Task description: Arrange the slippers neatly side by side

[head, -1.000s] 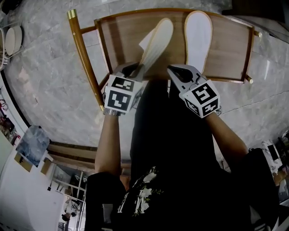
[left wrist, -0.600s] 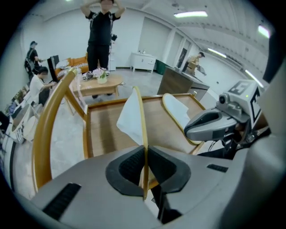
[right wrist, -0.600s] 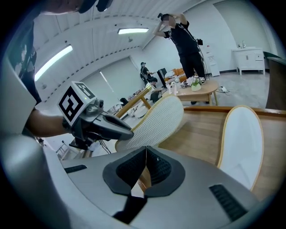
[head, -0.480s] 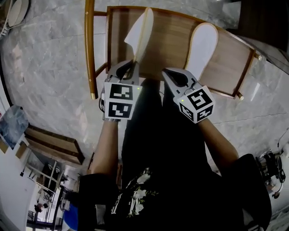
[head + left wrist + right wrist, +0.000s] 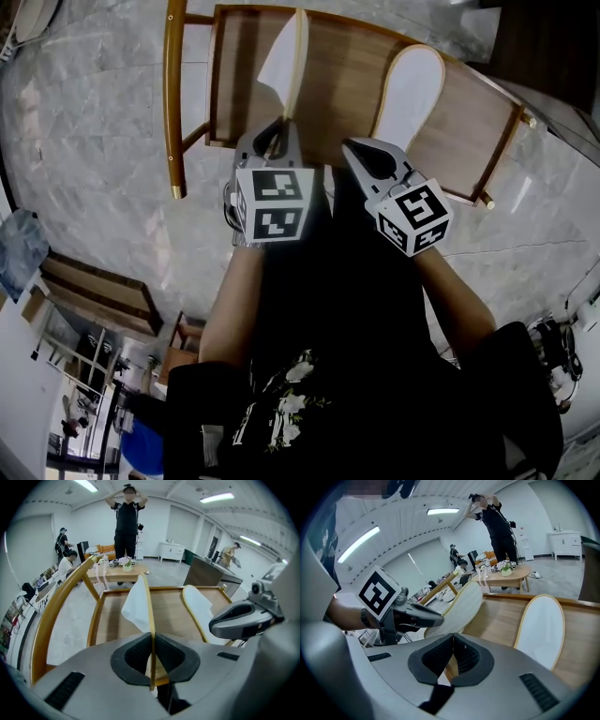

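Note:
Two white slippers with tan edges are on a low wooden table (image 5: pixel 342 70) with a raised rim. My left gripper (image 5: pixel 278 133) is shut on the heel of the left slipper (image 5: pixel 286 61), which stands up on its edge. In the left gripper view its thin sole (image 5: pixel 150 620) runs straight between the pads. The right slipper (image 5: pixel 410 86) lies flat, sole down, a little to the right. My right gripper (image 5: pixel 362 150) is shut and empty, just short of that slipper's heel. From the right gripper view the flat slipper (image 5: pixel 541 630) and the held slipper's ribbed sole (image 5: pixel 459 607) both show.
A curved wooden rail with a brass tip (image 5: pixel 172 103) runs along the table's left side. Grey marble floor (image 5: pixel 84 159) surrounds it. The person's black-clad legs (image 5: pixel 328 281) fill the near side. Farther back in the room a person stands (image 5: pixel 125 522) by a low table (image 5: pixel 119 571).
The left slipper has been turned from a slanted lie to standing on its edge and has moved left, away from the flat slipper. The right gripper has barely moved.

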Demonstrator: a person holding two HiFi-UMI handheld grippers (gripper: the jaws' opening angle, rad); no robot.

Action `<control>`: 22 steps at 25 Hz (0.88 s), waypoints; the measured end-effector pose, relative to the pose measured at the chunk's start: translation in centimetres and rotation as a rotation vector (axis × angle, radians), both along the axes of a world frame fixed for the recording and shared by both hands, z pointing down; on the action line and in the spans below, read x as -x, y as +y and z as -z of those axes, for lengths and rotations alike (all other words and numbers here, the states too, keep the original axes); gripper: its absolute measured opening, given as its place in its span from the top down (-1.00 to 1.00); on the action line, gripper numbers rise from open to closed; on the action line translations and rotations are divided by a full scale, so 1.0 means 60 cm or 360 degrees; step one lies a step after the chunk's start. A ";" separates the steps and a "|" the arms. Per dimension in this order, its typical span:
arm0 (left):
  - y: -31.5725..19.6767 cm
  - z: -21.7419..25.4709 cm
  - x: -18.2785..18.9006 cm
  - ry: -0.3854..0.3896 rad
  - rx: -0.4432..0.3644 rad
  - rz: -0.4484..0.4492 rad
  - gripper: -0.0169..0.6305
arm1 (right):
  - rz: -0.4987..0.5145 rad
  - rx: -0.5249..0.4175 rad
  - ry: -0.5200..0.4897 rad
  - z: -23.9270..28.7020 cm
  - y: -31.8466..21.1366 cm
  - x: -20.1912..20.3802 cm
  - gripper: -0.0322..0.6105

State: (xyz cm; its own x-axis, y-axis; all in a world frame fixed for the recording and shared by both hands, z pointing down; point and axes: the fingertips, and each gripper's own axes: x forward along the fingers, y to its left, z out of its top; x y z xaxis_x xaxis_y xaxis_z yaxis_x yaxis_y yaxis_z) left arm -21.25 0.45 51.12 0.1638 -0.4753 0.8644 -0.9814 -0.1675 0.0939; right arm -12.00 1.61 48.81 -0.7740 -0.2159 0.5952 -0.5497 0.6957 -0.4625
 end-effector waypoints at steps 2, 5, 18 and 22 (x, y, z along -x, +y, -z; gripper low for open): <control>-0.001 -0.007 -0.013 -0.0013 0.0005 -0.0027 0.87 | -0.0012 0.0004 0.0005 -0.003 -0.001 -0.015 0.89; -0.001 -0.014 -0.029 -0.0032 0.0023 -0.0064 0.87 | -0.0025 -0.0004 0.0008 -0.001 -0.004 -0.033 0.89; -0.005 -0.004 -0.113 -0.0104 -0.0031 -0.0377 0.65 | -0.0076 -0.0005 0.0017 0.011 0.002 -0.063 0.89; -0.012 -0.001 -0.126 -0.0079 -0.0040 -0.0406 0.65 | -0.0104 -0.0003 0.0027 0.009 -0.001 -0.076 0.89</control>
State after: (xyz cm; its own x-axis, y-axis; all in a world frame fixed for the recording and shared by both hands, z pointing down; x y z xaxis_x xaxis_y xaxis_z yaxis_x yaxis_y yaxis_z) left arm -13.68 -0.26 51.20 0.2385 -0.4456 0.8629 -0.9105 -0.4116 0.0390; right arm -7.42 1.53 48.30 -0.7478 -0.2671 0.6078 -0.6019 0.6589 -0.4511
